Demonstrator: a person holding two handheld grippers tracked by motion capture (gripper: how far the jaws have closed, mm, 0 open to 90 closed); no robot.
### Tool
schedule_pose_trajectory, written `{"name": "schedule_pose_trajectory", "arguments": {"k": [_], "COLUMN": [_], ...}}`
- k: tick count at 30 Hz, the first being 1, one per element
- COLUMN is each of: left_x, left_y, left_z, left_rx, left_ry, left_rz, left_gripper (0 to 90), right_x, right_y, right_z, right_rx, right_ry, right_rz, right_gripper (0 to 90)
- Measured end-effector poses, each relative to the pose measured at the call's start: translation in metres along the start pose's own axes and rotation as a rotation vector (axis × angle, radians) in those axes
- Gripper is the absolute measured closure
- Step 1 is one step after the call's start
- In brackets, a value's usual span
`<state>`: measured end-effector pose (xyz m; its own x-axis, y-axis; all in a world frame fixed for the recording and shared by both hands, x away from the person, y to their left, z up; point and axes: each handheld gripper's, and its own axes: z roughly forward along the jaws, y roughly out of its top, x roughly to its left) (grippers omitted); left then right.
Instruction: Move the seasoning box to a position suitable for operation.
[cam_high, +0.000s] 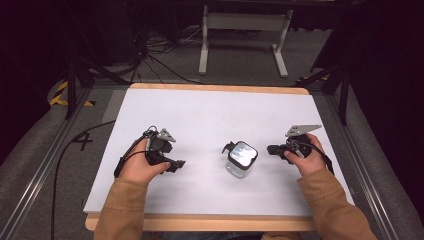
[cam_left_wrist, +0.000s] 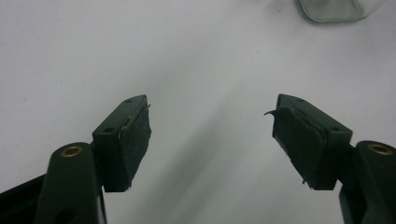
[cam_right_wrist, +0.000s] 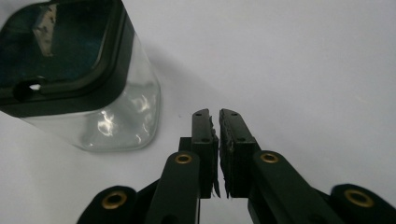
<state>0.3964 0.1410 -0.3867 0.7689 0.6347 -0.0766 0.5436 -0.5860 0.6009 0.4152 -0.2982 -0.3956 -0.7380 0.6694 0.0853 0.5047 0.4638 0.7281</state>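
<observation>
Matte white rectangular tabletop sheet (cam_high: 210, 115) on a light wood board. Clear square-sided glass jar with rounded corners and a black-framed lid (cam_high: 241, 159) stands upright right of centre, nearer the front edge than the back; glass glossy, lid pane reflective. Left gripper (cam_high: 174, 163), black, jaws spread wide with worn rubber pads (cam_left_wrist: 133, 140), sits over bare sheet left of the jar, well apart. Right gripper (cam_high: 271, 149), black, jaws pressed together on nothing, tips just beside the jar's right side, not touching.
</observation>
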Motion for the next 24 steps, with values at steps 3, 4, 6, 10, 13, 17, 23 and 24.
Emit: {"name": "schedule_pose_trajectory", "arguments": {"k": [3,4,6,10,13,17,23,24], "left_x": [-0.001,-0.002,-0.004,-0.007,-0.008,-0.011,-0.012,-0.012], "left_y": [-0.001,-0.001,-0.003,-0.006,-0.007,-0.011,-0.012,-0.012], "left_z": [-0.003,-0.004,-0.003,-0.005,-0.006,-0.005,-0.003,-0.003], "left_rx": [0.000,0.006,0.014,0.045,0.037,0.057,0.083,0.083], "left_ry": [0.002,0.005,0.008,0.015,0.016,0.010,0.011,0.011], "left_rz": [0.002,0.005,0.004,0.011,0.010,0.002,0.010,0.010], "left_gripper": [28.5,28.5,28.1,28.1,28.1,27.9,27.8,27.8], "right_x": [0.002,0.003,0.006,0.011,0.013,0.011,0.006,0.006], "right_y": [0.002,0.003,0.006,0.009,0.010,0.009,0.005,0.005], "right_z": [0.003,0.004,0.008,0.013,0.024,0.034,0.046,0.046], "right_rx": [-0.027,-0.028,-0.035,-0.054,-0.069,-0.079,-0.062,-0.062], "right_ry": [0.029,0.040,0.079,0.111,0.131,0.176,0.199,0.199], "right_rz": [-0.006,-0.009,-0.048,-0.104,-0.100,-0.113,-0.096,-0.096], "right_gripper": [85.1,84.8,83.4,84.3,85.3,86.7,86.3,86.3]}}
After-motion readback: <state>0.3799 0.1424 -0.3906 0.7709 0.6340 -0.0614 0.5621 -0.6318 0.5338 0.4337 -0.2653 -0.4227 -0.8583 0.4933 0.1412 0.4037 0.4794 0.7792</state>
